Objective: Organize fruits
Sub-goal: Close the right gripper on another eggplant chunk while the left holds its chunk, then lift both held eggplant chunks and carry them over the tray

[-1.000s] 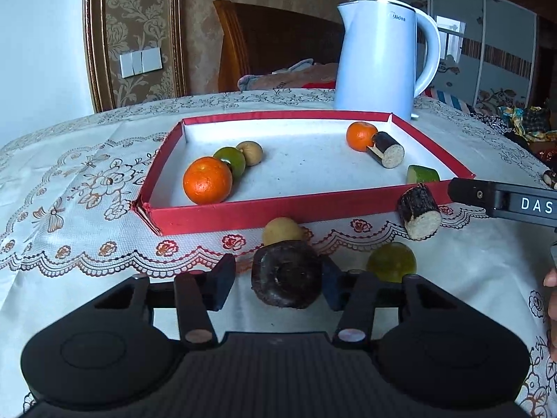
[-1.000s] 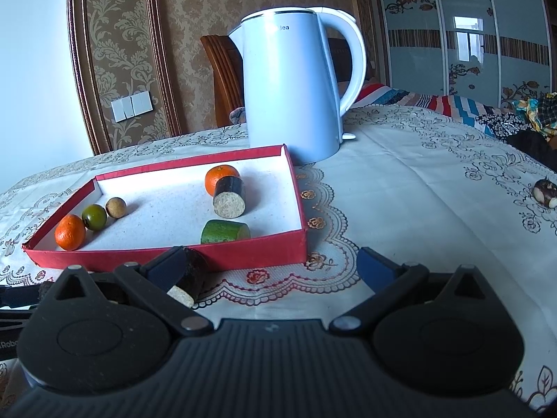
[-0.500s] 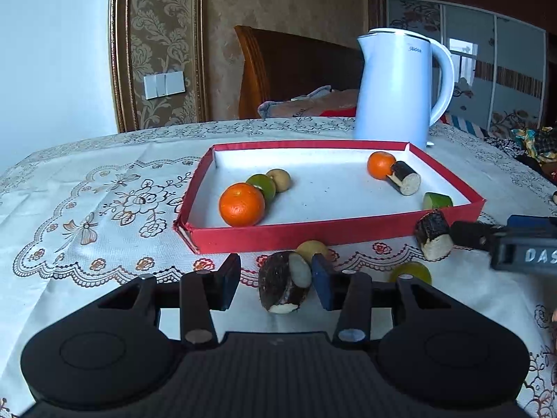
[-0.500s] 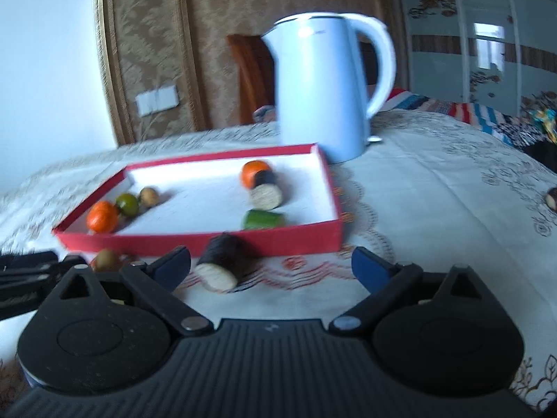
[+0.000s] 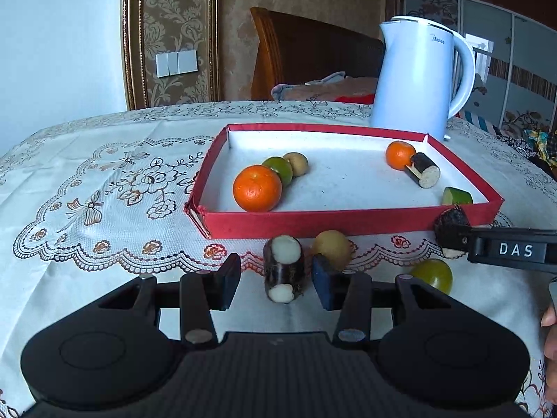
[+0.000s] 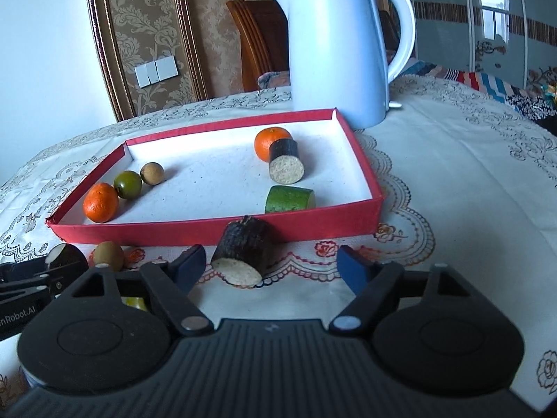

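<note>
Holding, left gripper [image 5: 276,278]: we see our jaws spread, with a dark-skinned cut piece [image 5: 283,268] between the pads; it sits close to the right pad, with a clear gap on the left, so nothing is clamped.
Right gripper [image 6: 271,266]: our jaws stand wide apart around a second dark cut piece [image 6: 243,250], which touches neither pad and lies on the table [image 6: 452,174].
Near fruits: we find a yellowish round fruit [image 5: 330,248] just behind the left piece and a green round fruit [image 5: 432,275] to its right, both outside the tray.
Red tray [image 5: 313,221]: we count a large orange [image 5: 257,188], a green fruit [image 5: 279,169] and a small brown fruit [image 5: 296,163] at its left; a smaller orange [image 5: 399,155], a dark piece [image 5: 423,170] and a green cut piece [image 5: 457,196] at its right.
Far: a white kettle [image 5: 414,76] stands behind the tray.
</note>
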